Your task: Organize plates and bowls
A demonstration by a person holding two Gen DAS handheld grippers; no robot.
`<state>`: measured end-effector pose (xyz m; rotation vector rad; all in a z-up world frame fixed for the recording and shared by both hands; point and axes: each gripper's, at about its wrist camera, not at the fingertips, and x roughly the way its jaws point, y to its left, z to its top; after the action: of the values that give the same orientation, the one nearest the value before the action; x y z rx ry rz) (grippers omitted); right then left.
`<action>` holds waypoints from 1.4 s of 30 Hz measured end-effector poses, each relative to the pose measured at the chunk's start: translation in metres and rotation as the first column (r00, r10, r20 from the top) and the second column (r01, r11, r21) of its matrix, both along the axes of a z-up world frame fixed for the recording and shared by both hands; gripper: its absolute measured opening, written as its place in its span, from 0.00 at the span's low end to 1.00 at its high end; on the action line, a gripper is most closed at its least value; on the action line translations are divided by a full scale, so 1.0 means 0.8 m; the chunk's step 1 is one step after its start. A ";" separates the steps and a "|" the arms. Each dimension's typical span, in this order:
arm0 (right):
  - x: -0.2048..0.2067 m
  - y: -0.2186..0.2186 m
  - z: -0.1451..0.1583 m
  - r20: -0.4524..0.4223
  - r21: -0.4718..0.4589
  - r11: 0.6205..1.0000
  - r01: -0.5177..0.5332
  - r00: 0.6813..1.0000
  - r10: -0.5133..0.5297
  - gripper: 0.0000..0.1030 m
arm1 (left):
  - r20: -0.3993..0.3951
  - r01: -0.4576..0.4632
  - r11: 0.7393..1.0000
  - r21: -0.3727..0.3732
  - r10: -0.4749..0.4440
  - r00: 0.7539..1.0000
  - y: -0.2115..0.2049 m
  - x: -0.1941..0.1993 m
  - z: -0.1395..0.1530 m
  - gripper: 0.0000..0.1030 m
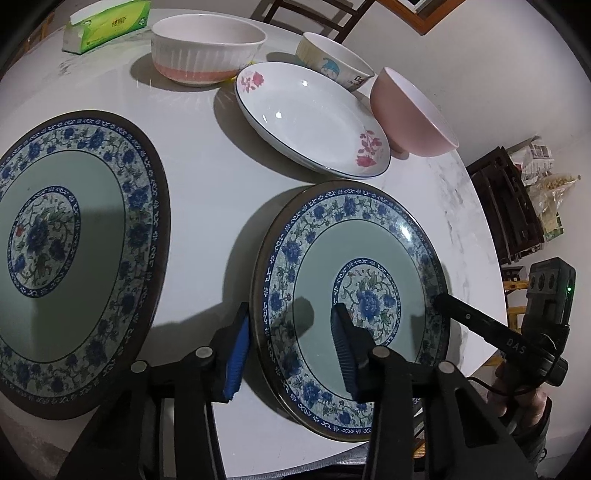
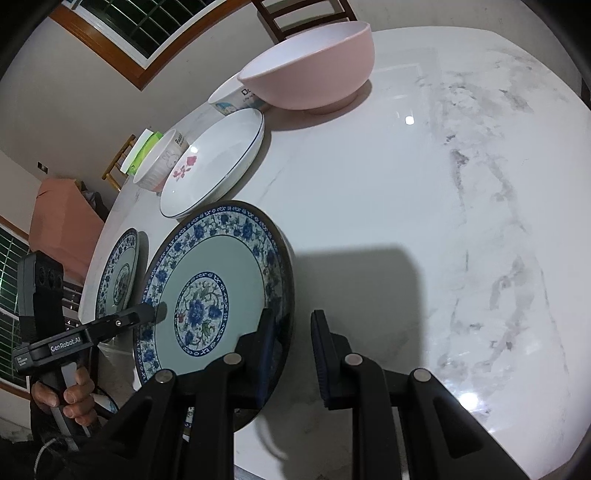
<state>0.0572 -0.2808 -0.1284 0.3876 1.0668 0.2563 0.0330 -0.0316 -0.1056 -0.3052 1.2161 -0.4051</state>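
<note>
A blue-flowered plate [image 1: 354, 306] lies on the white marble table [image 1: 207, 173], also in the right wrist view [image 2: 221, 291]. My left gripper [image 1: 291, 350] is open, its fingers either side of the plate's left rim. My right gripper [image 2: 295, 354] is open, straddling the plate's right rim. A second, larger blue-flowered plate [image 1: 70, 254] lies to the left, also in the right wrist view [image 2: 120, 273]. Behind are a white rose-patterned plate [image 1: 310, 118], a pink bowl [image 1: 410, 114], a cartoon bowl [image 1: 332, 66] and a ribbed white-and-pink bowl [image 1: 207, 48].
A green tissue box [image 1: 107, 26] sits at the far left of the table. Wooden chairs [image 1: 314, 14] stand behind the table. A dark crate with bags [image 1: 517, 206] is off the table's right edge. The table's right half [image 2: 443, 206] is bare marble.
</note>
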 end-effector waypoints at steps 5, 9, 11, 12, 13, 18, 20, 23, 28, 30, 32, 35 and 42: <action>0.002 0.012 0.000 0.015 -0.025 1.000 -0.017 1.000 0.017 0.19 | 0.009 0.008 1.000 0.026 -0.008 1.000 -0.002 0.002 0.000 0.27; 0.000 0.015 0.002 0.021 -0.060 0.998 -0.014 1.000 0.015 0.17 | 0.015 0.005 0.998 0.069 -0.006 1.000 -0.001 0.001 0.001 0.16; -0.001 0.016 0.001 0.022 -0.065 0.998 -0.010 1.000 0.011 0.17 | 0.017 0.006 0.997 0.078 -0.008 1.000 -0.001 0.000 0.001 0.16; -0.001 0.017 0.002 0.023 -0.064 0.998 -0.005 1.000 0.006 0.17 | 0.018 0.008 0.996 0.084 -0.009 1.000 -0.001 0.000 0.002 0.16; -0.002 0.017 0.002 0.023 -0.067 0.998 -0.001 1.000 0.003 0.17 | 0.018 0.009 0.996 0.087 -0.010 1.000 -0.001 -0.001 0.002 0.17; -0.006 0.017 0.009 0.034 -0.075 0.997 0.010 0.999 -0.007 0.17 | 0.023 0.014 0.996 0.086 -0.016 1.000 -0.002 -0.002 0.005 0.17; -0.007 0.017 0.012 0.036 -0.076 0.997 0.012 0.999 -0.009 0.17 | 0.029 0.013 0.996 0.085 -0.016 0.999 -0.002 -0.003 0.009 0.17; -0.009 0.018 0.017 0.046 -0.079 0.997 0.014 0.999 -0.010 0.17 | 0.042 0.012 0.996 0.085 -0.015 0.999 0.001 -0.006 0.016 0.17; -0.009 0.026 0.026 0.060 -0.081 0.997 0.016 0.998 -0.011 0.17 | 0.052 -0.004 0.996 0.084 -0.001 0.999 0.009 -0.009 0.025 0.17; -0.009 0.032 0.030 0.066 -0.081 0.997 0.011 0.998 -0.005 0.17 | 0.064 -0.012 0.996 0.086 0.007 0.998 0.014 -0.010 0.031 0.17; -0.006 0.041 0.034 0.072 -0.084 0.996 0.001 0.997 0.005 0.17 | 0.070 -0.023 0.996 0.087 0.017 0.997 0.019 -0.010 0.036 0.17; -0.001 0.053 0.041 0.081 -0.087 0.996 -0.016 0.996 0.023 0.17 | 0.085 -0.046 0.995 0.090 0.039 0.996 0.033 -0.011 0.045 0.17; 0.020 0.100 0.051 0.094 -0.083 0.994 -0.069 0.993 0.077 0.17 | 0.113 -0.116 0.988 0.105 0.104 0.988 0.079 -0.007 0.063 0.17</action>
<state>0.0729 -0.2010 -0.0874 0.2625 0.9936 0.2939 0.0277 0.0316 -0.0549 -0.2507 1.1065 -0.2537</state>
